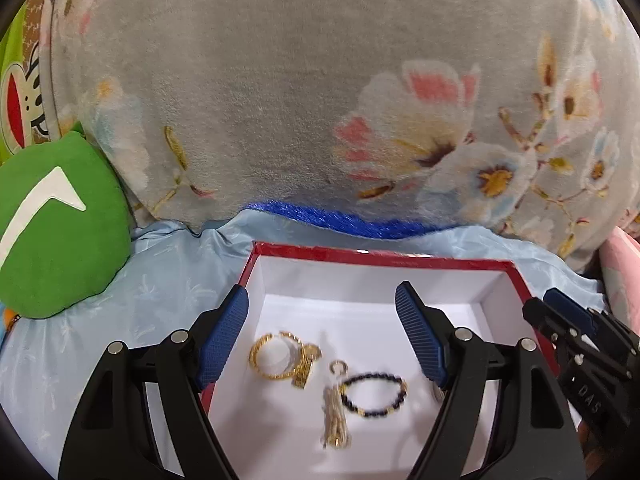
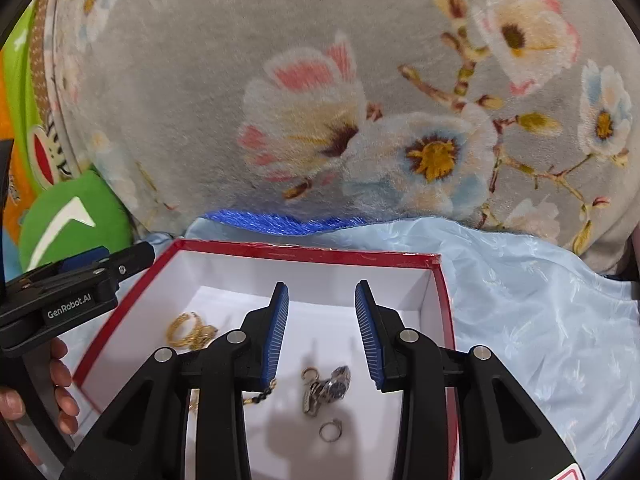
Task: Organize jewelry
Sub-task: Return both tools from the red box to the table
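A red box with a white inside lies on a light blue sheet. In it are gold bangles, a small gold ring, a black-and-gold bead bracelet and a gold chain bundle. My left gripper hangs open above them, with nothing between its fingers. In the right wrist view the box also holds a silver watch, a silver ring and the bangles. My right gripper stands open over the watch, apart from it.
A grey floral blanket rises right behind the box, with a blue fringe at its foot. A green cushion sits at the left. The blue sheet spreads to the right. A person's hand holds the left gripper's handle.
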